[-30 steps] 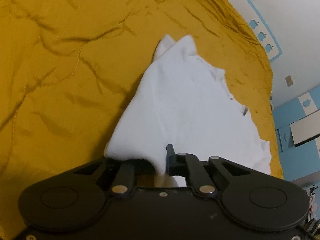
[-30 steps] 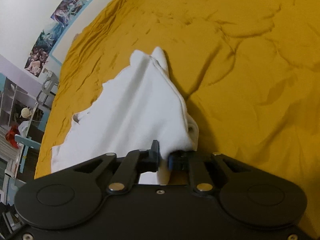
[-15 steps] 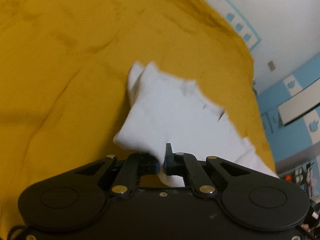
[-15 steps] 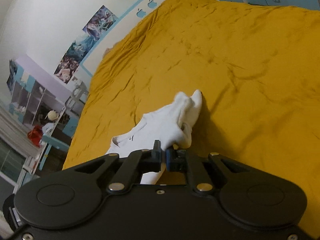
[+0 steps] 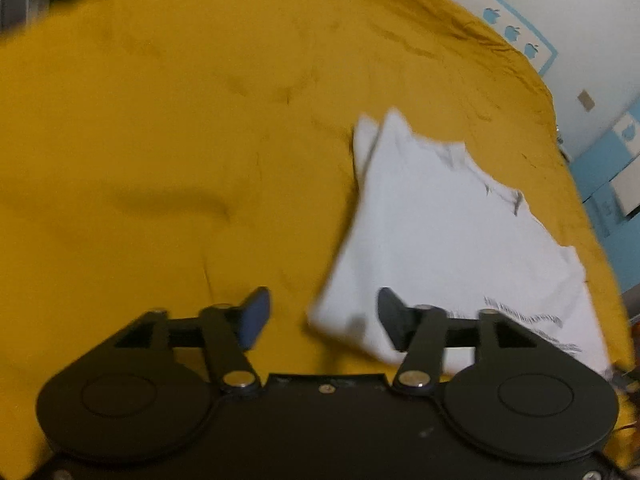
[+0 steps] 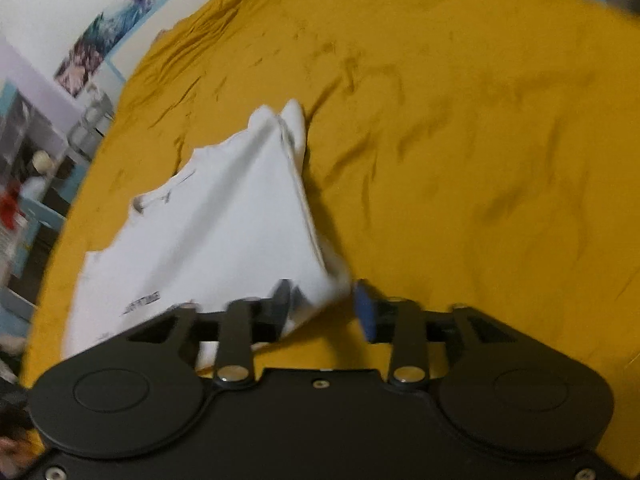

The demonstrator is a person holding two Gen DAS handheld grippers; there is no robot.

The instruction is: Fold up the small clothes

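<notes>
Mustard bedspread (image 5: 160, 140) — white garment (image 5: 432, 232) lying on it, creased.

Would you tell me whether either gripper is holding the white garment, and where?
Neither: the left gripper and right gripper are open, and the white garment lies on the yellow bedspread.

A bed covered by a mustard-yellow bedspread (image 5: 168, 168) fills most of both views, its cloth rumpled into shallow creases that run thickest toward the far edge at the upper right of the left wrist view and the upper left of the right wrist view (image 6: 460, 128). On it lies a white garment (image 5: 432, 232), folded over on itself, with some dark print near its lower edge. It sits right of centre in the left wrist view and left of centre in the right wrist view (image 6: 224, 216), close to the bed's side edge.
</notes>
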